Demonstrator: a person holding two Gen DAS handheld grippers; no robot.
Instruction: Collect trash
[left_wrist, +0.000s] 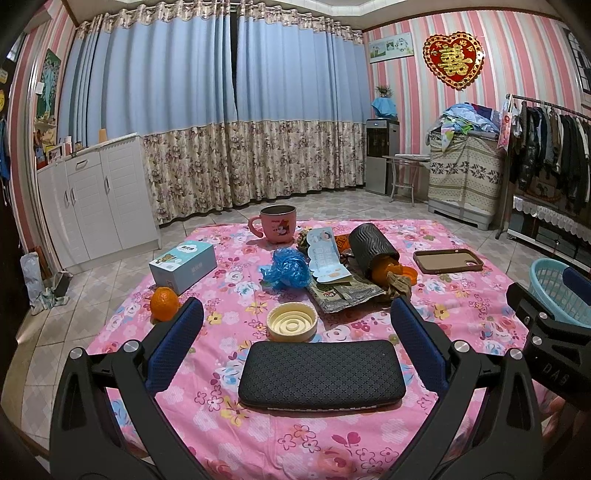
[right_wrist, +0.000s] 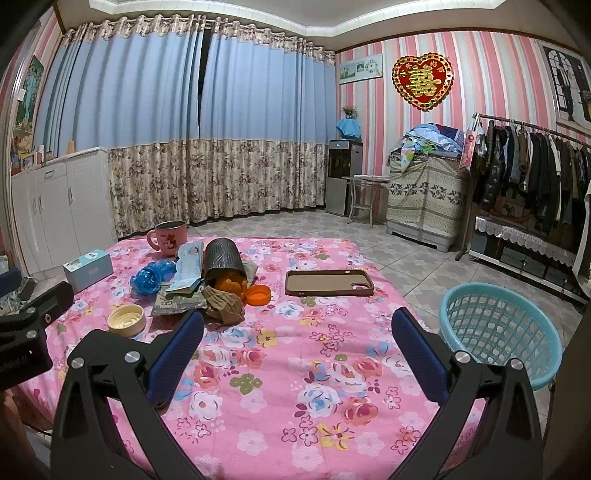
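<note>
Left gripper (left_wrist: 295, 325) spread wide, holding nothing, hanging low over the floral cloth (left_wrist: 369, 435). Between its fingers, nearest: a dark pouch (left_wrist: 321, 374), flat on the cloth. Just ahead of that, a cream lid (left_wrist: 291, 320), upturned. By the left fingertip, an orange (left_wrist: 164, 302); beyond it, a blue box (left_wrist: 183, 265). Farther ahead, the trash heap: blue bag (left_wrist: 286, 267), crumpled, touching a paper slip (left_wrist: 327, 258) and a foil wrapper (left_wrist: 345, 295). Right of those, a black cup (left_wrist: 371, 245) tipped on its side, peel (left_wrist: 384, 271) spilling from its mouth, a brown rag (left_wrist: 399, 286) and an orange cap (left_wrist: 410, 274) close by. Behind the heap, a pink mug (left_wrist: 277, 223), upright. Off to the right, a phone case (left_wrist: 447, 260), face down.

Right gripper (right_wrist: 297, 332) likewise spread wide and empty, over bare cloth. Ahead-left of its left finger, the rag and heap; straight ahead, the phone case. Just right of the right finger, past the table edge, a teal basket (right_wrist: 546, 354), nothing visible inside. Each gripper visible at the edge of the other's view.
</note>
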